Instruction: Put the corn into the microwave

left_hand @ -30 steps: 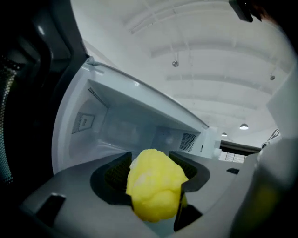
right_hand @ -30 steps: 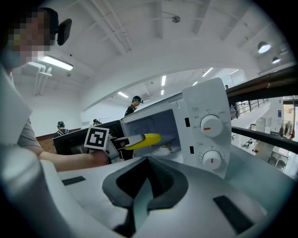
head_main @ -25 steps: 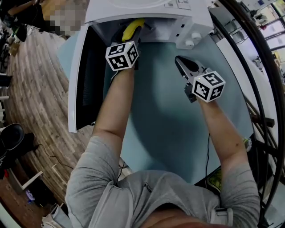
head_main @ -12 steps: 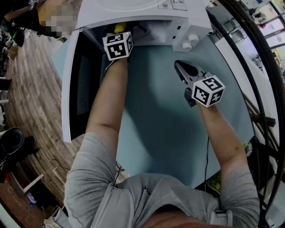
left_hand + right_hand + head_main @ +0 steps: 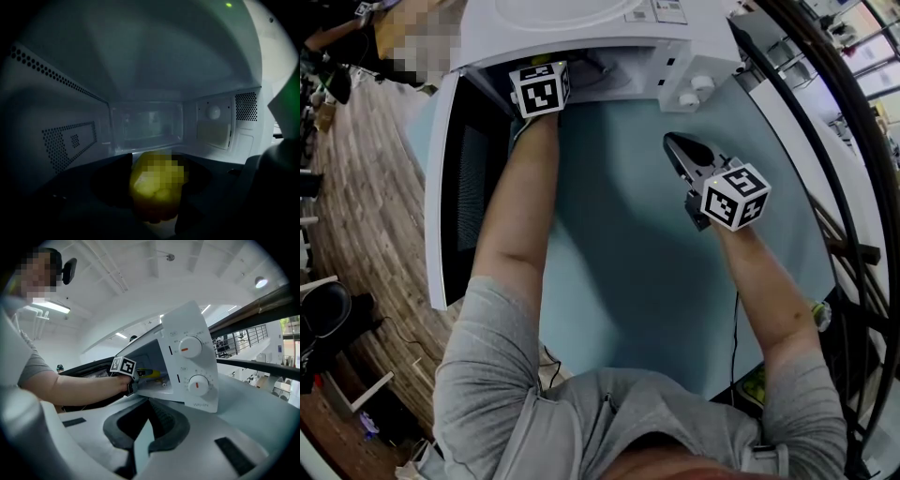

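- Teal table (image 5: pixel 637 253) carries a white microwave (image 5: pixel 581 23), door (image 5: pixel 455 187) open.
- My left claw (image 5: pixel 154 180) grips the corn (image 5: pixel 152 194) inside the microwave.
- My right claw (image 5: pixel 149 405) hangs over the table, jaws together, empty.

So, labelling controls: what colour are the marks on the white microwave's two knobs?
Orange-red, on white round knobs; clearest in right gripper view.

Open lab-like hall, white beamed ceiling (image 5: pixel 117 268) with strip lights (image 5: pixel 51 307), railed gallery (image 5: pixel 248 338), plank floor (image 5: pixel 366 187), microwave (image 5: pixel 581 28) on teal table (image 5: pixel 619 234)
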{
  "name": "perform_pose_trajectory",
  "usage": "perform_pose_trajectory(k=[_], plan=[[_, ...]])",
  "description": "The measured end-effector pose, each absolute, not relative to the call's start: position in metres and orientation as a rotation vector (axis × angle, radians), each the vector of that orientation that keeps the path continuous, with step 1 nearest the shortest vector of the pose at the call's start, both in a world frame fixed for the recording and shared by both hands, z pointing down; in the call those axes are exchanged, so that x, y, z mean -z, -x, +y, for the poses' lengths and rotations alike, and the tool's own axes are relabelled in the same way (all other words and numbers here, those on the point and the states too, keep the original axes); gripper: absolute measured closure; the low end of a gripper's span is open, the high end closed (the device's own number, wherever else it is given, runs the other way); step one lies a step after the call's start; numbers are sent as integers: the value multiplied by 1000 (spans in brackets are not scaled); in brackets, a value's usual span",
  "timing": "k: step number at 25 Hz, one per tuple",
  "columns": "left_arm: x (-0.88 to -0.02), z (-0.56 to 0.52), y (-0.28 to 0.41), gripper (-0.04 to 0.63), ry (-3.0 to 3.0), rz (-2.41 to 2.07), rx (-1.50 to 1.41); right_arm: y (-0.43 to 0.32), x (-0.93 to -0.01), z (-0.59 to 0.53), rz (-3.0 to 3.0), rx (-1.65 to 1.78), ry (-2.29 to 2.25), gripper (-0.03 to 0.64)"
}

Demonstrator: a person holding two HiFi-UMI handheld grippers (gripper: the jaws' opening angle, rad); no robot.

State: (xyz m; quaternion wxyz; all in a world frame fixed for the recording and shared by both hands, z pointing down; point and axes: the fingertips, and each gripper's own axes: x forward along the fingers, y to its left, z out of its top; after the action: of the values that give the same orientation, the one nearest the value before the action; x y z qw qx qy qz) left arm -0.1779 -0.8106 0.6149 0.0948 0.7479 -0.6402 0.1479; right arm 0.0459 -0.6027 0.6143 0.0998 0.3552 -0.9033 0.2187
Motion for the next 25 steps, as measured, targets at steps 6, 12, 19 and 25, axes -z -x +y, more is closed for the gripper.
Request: perform_pose_trajectory(k=[6, 12, 19, 25], plan=[[-623, -818, 180, 333, -2213, -1908, -510, -46, -615, -603, -2671, -644, -1045, 598], [-636, -823, 187, 331, -2159, -1887, -535, -48, -618, -604, -2667, -650, -1052, 598], [-643, -825, 186, 333, -2110, -1836, -575, -46, -621, -601, -2665, -656, -1042, 598], [-648, -828, 187, 333, -2084, -1815, -636, -43, -623, -598, -2665, -660, -1036, 600]])
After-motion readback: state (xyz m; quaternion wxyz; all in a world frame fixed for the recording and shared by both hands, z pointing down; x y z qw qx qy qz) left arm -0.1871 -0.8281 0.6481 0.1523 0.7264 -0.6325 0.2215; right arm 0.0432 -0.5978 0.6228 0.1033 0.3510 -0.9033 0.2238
